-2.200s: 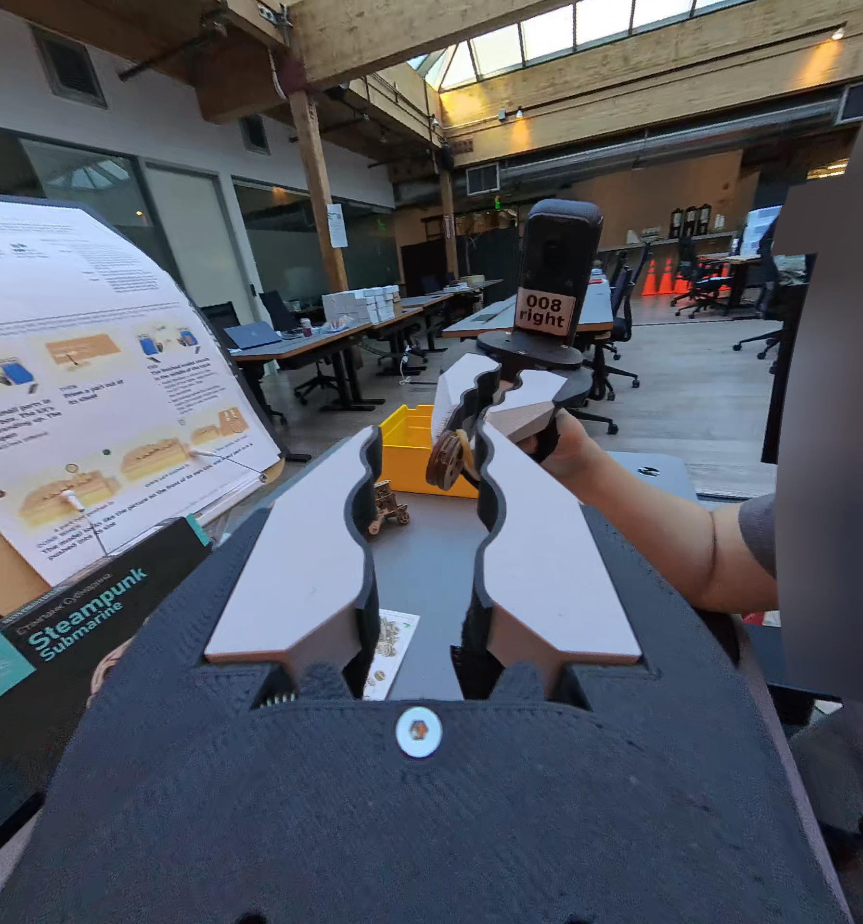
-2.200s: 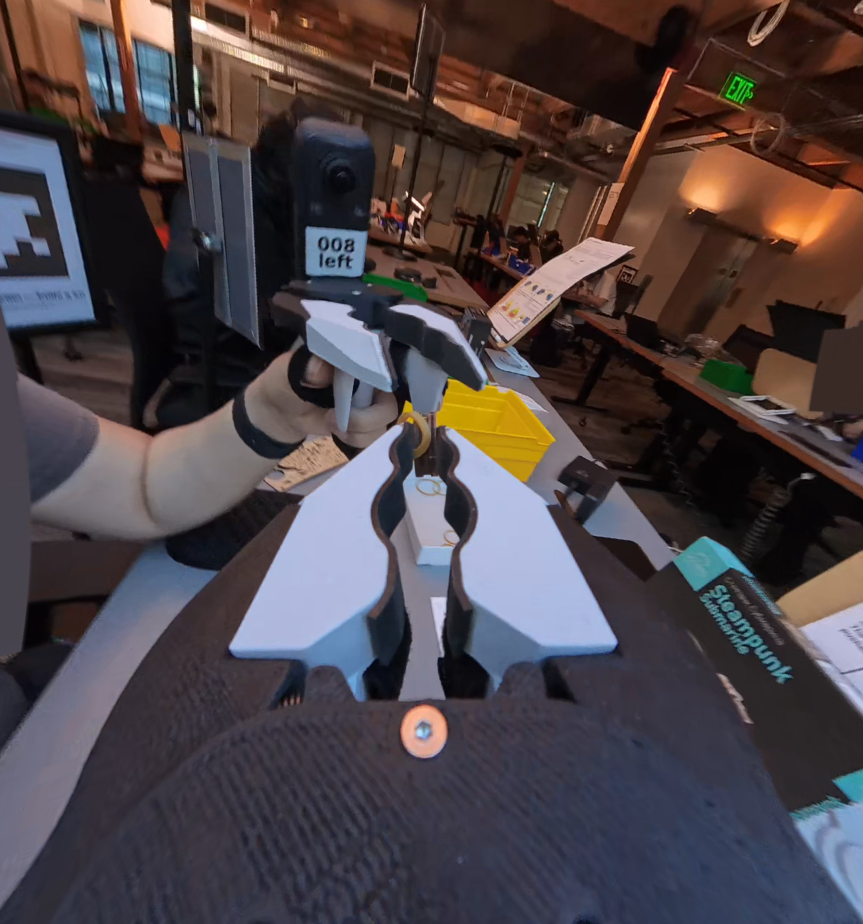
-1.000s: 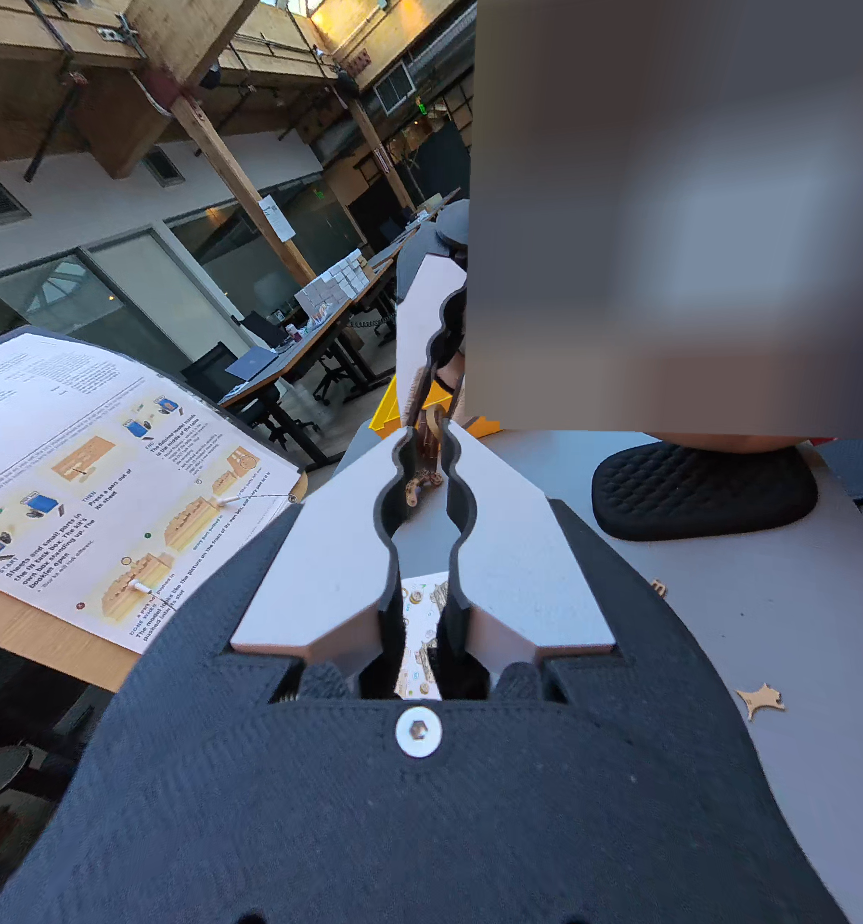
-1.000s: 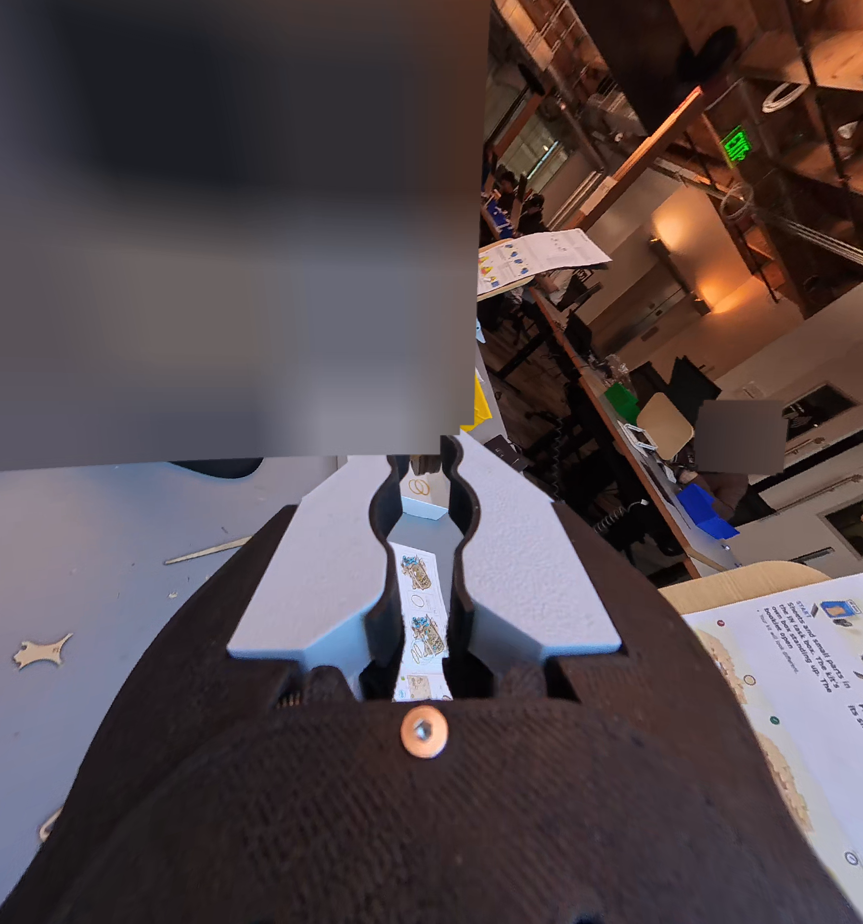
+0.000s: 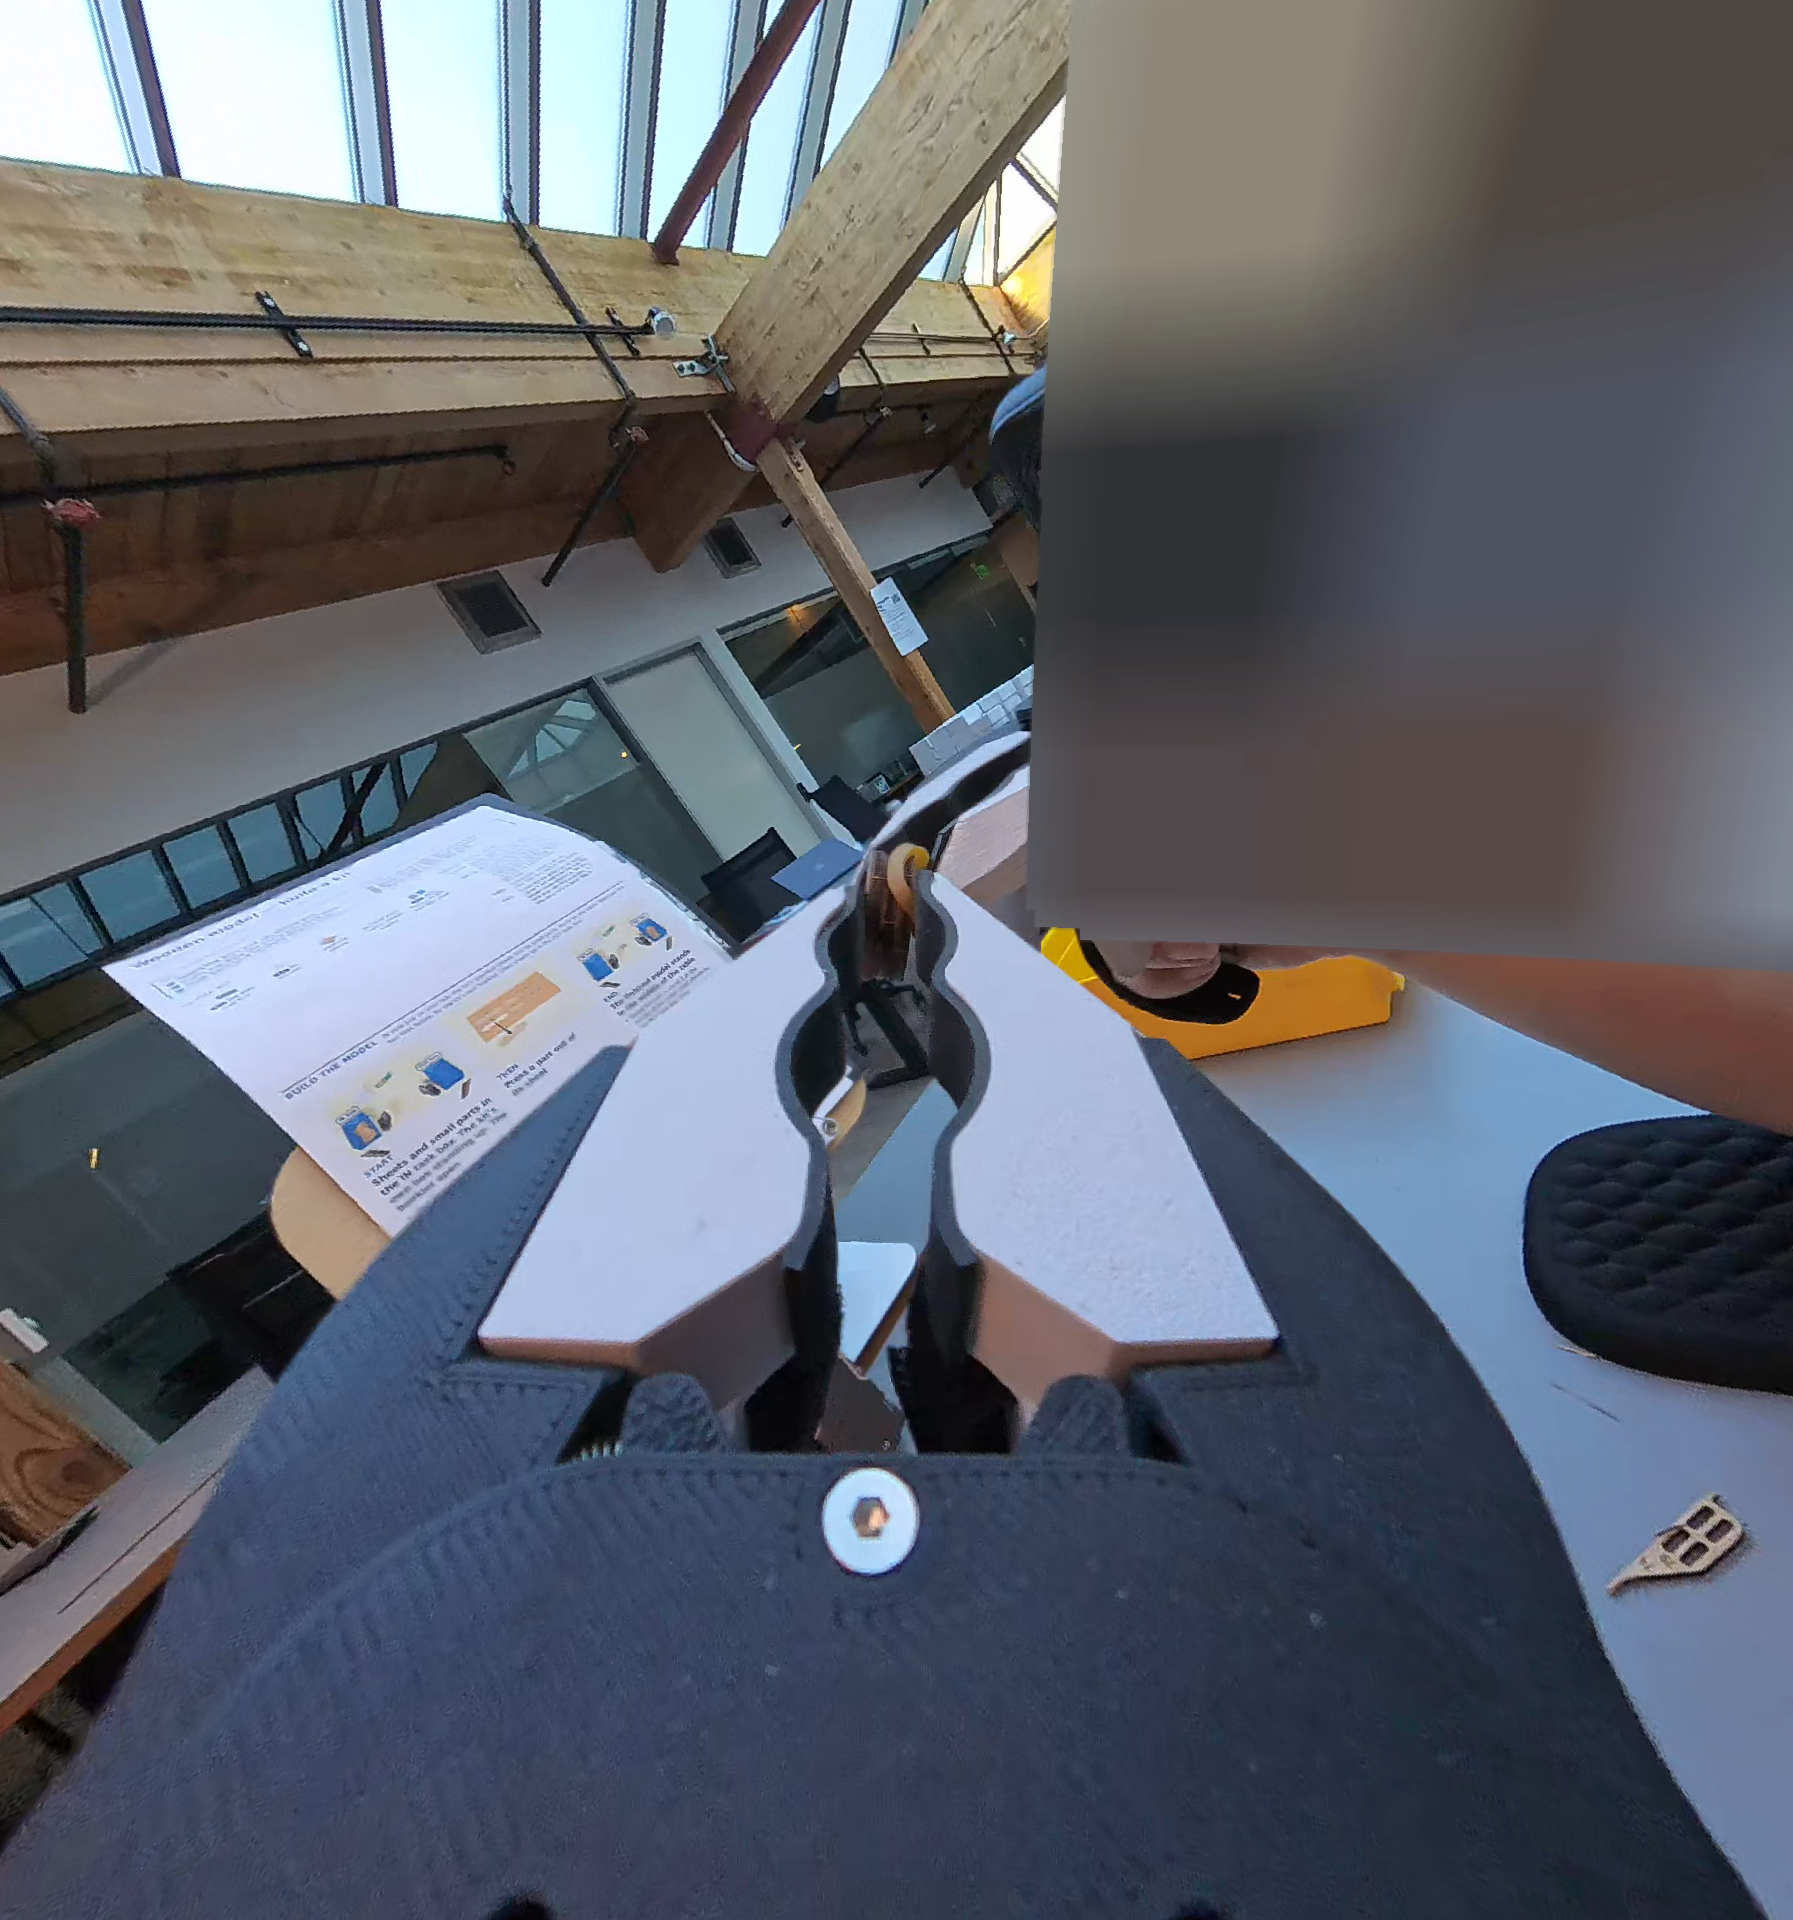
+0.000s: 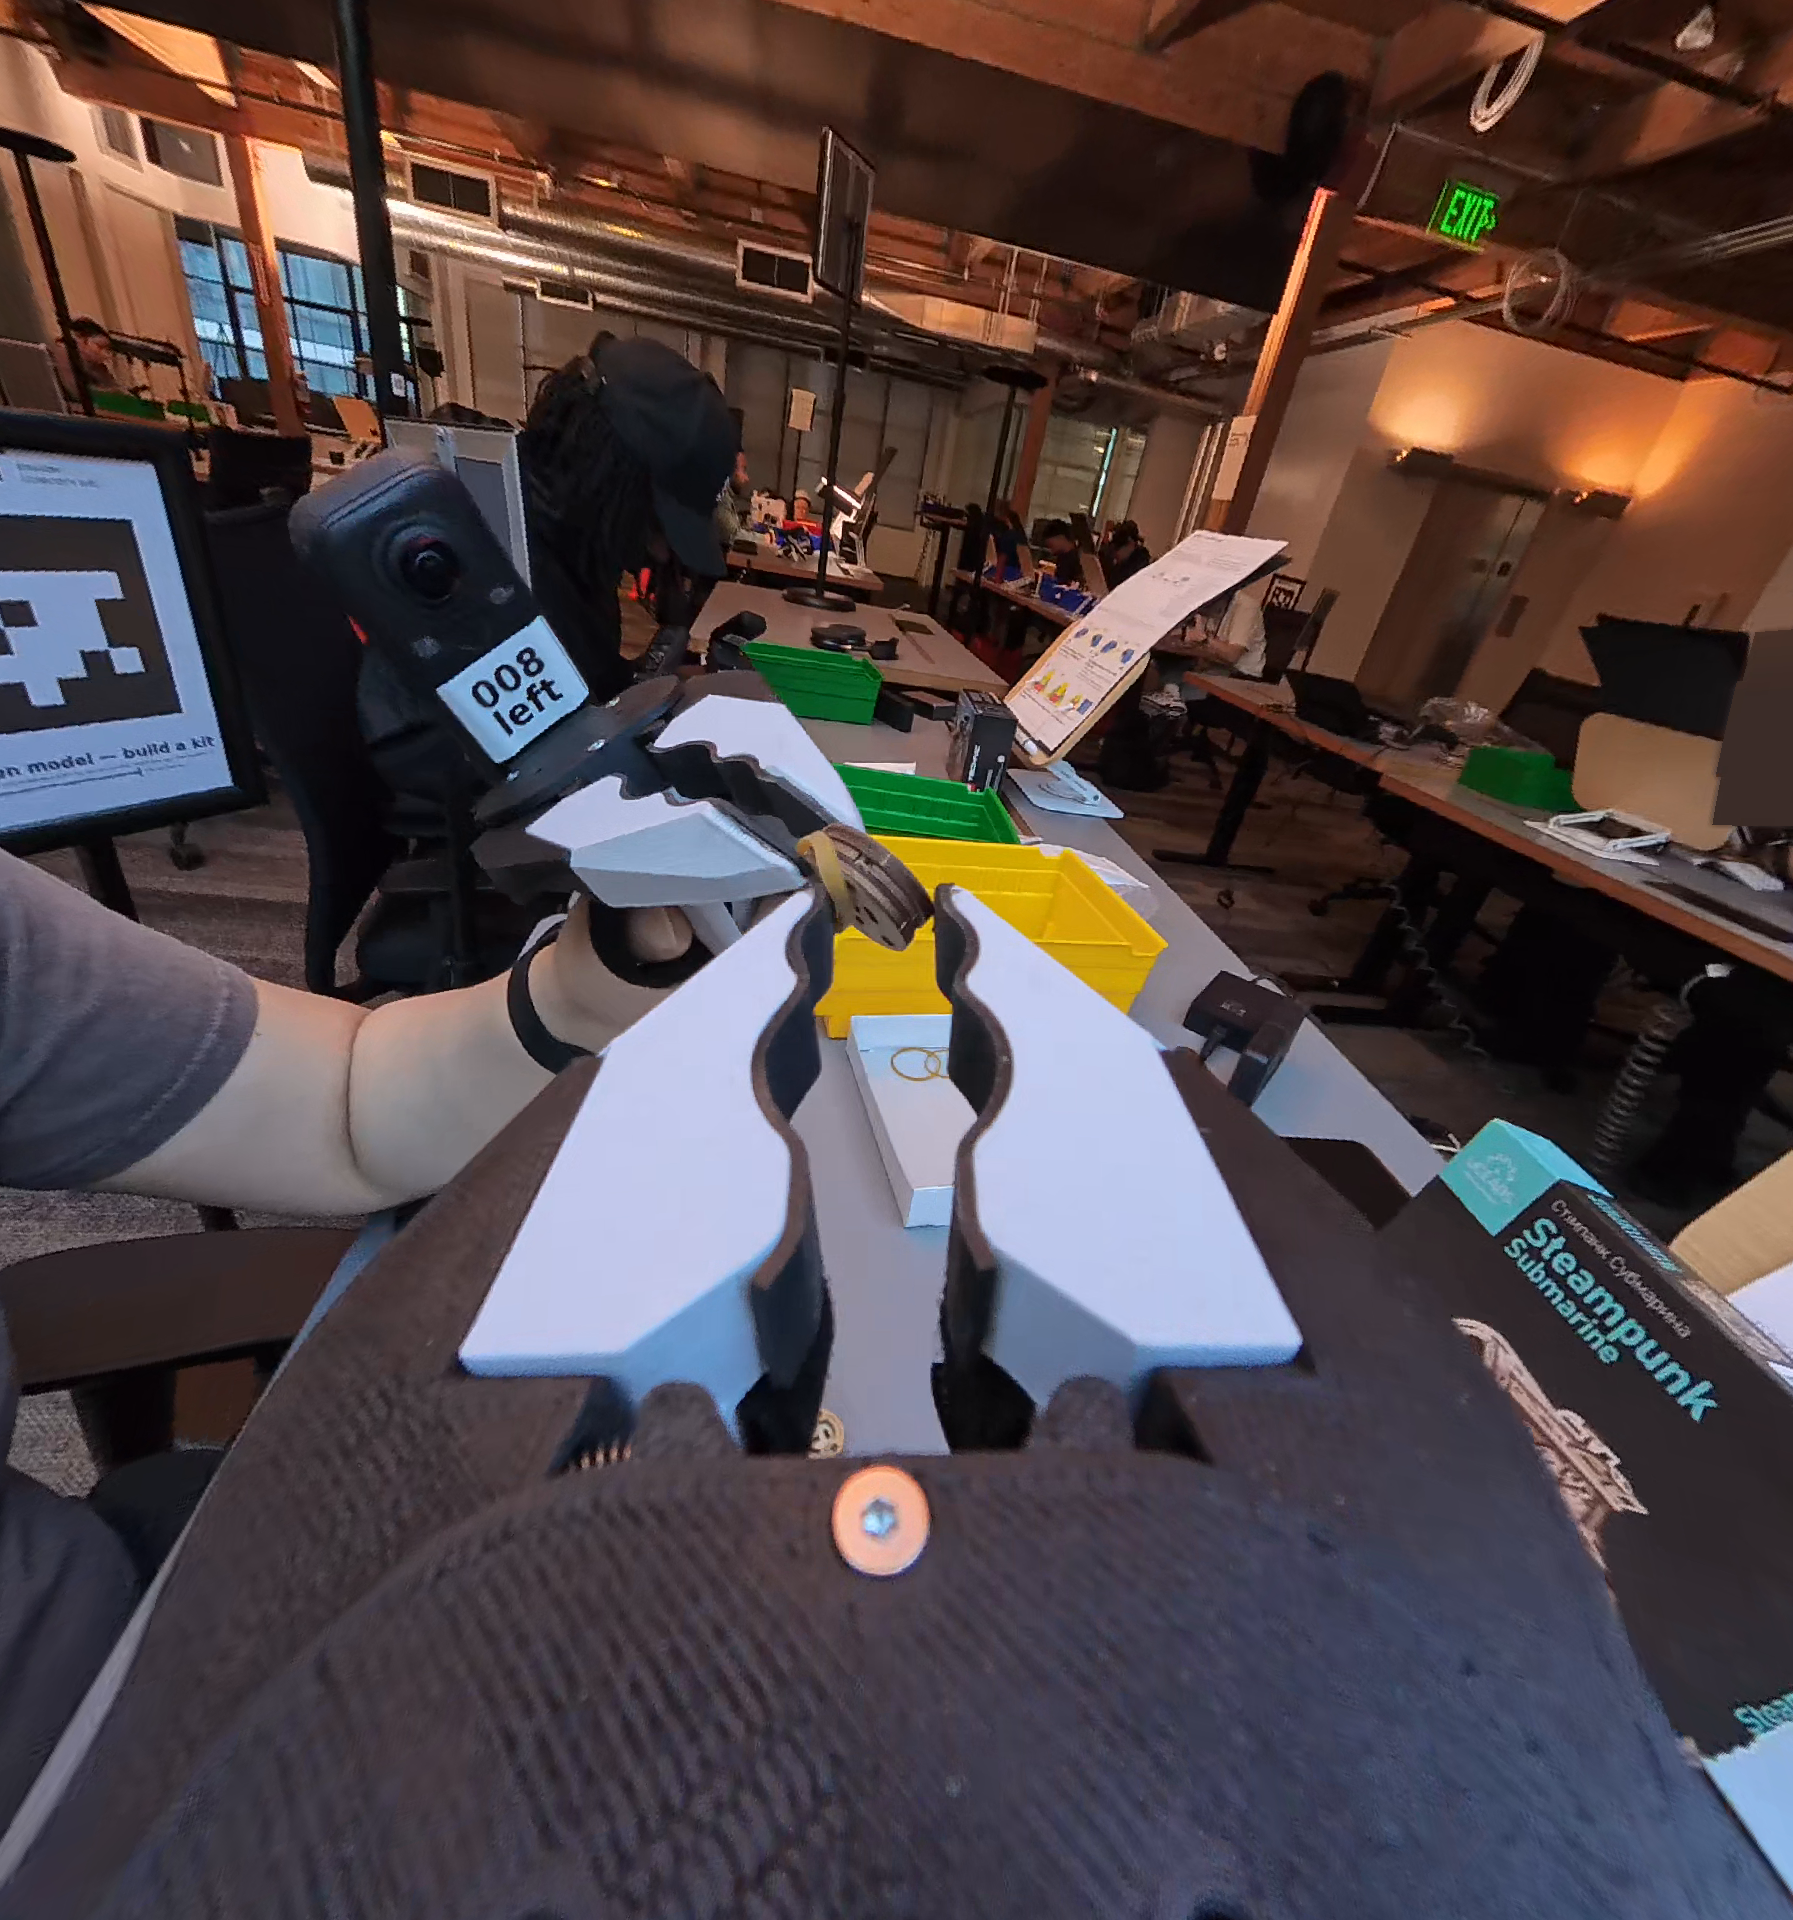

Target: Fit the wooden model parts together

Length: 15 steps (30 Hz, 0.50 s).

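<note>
Round wooden gear assembly [image 6: 876, 883] (several stacked discs, pierced with small holes), a yellow rubber band [image 6: 821, 858] looped at its edge, held tilted in the air above the yellow bin [image 6: 1037, 935]; seen edge-on in the left wrist view.

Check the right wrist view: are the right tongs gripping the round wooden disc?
No: the right tongs stand open, and the round wooden disc is pinched by the left tongs just beyond their tips.

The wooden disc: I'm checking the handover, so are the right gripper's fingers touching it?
Apart. The right wrist view shows the right gripper open, gaps either side of the wooden disc, which the left gripper pinches.
</note>
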{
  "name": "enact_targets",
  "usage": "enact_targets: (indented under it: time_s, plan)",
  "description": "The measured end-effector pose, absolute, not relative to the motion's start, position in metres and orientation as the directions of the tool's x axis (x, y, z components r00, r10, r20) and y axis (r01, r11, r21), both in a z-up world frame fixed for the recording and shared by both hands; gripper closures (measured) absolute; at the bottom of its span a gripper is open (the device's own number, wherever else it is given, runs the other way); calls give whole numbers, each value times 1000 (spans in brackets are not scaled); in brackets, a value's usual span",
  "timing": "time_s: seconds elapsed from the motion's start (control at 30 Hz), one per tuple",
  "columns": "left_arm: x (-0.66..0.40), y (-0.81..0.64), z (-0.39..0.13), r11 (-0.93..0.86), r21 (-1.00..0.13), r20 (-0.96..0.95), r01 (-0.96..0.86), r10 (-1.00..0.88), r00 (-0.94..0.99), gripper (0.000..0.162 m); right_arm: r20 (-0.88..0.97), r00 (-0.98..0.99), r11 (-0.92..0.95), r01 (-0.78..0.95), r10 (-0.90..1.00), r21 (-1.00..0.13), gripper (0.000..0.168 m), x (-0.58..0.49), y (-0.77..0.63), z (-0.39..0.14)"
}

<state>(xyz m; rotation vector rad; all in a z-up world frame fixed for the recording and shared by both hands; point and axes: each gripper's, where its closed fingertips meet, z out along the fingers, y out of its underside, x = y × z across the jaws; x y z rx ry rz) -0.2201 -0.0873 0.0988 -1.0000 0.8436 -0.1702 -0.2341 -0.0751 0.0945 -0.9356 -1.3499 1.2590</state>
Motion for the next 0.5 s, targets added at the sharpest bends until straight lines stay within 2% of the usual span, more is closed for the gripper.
enact_targets:
  time_s: [0.17, 0.33, 0.5]
  plan:
    - [-223, -85, 100, 543, -814, -511, -204, -506, 694, 155, 145, -167, 130, -93, 975, -987, 153, -235, -74, 95]
    - [-226, -75, 94, 522, -804, -542, -285, -448, 711, 154, 235, -72, 232, -47, 969, -972, 156, -235, -67, 92]
    - [-227, -73, 94, 524, -799, -548, -296, -432, 716, 153, 259, -42, 258, -21, 965, -966, 157, -236, -66, 90]
